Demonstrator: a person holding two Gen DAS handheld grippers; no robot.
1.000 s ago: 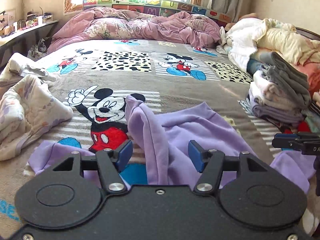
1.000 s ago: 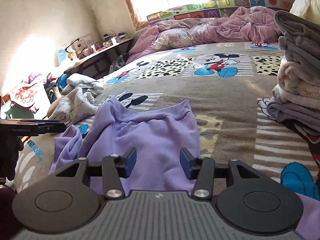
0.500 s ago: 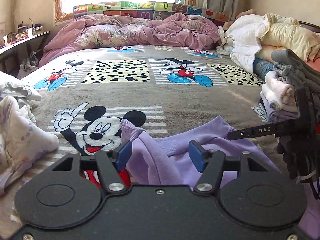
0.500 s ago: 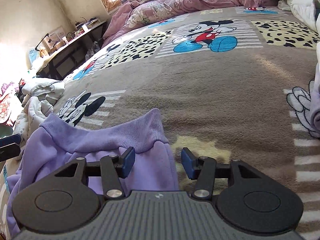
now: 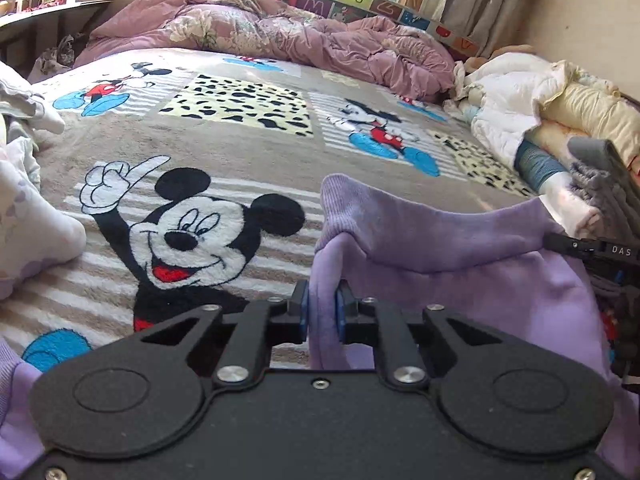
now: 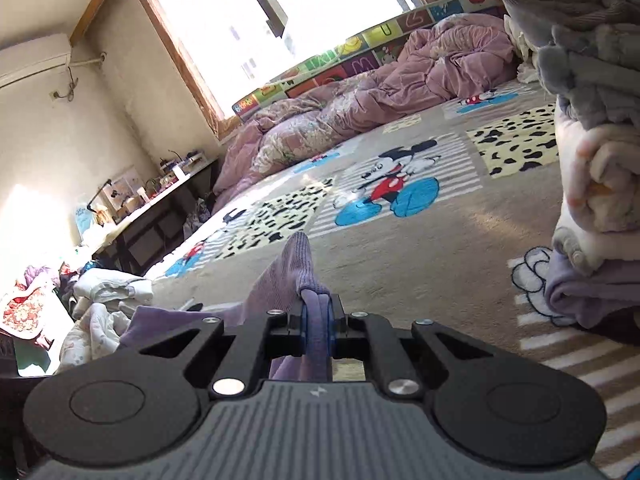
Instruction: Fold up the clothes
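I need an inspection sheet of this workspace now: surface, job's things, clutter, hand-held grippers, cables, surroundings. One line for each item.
Surface: bed with cartoon-mouse blanket.
Job's things: purple sweatshirt, crumpled, its ribbed hem lifted between both grippers; stack of folded clothes on the right.
Clutter: white garments on the left edge; pink duvet bunched at the far end; white and cream bedding at far right.
Grippers: left hand-held gripper has just been closing and pinches the purple fabric; right hand-held gripper shut on the hem.
Cables: nothing seen.
Surroundings: bright window, cluttered desk, grey curtain.
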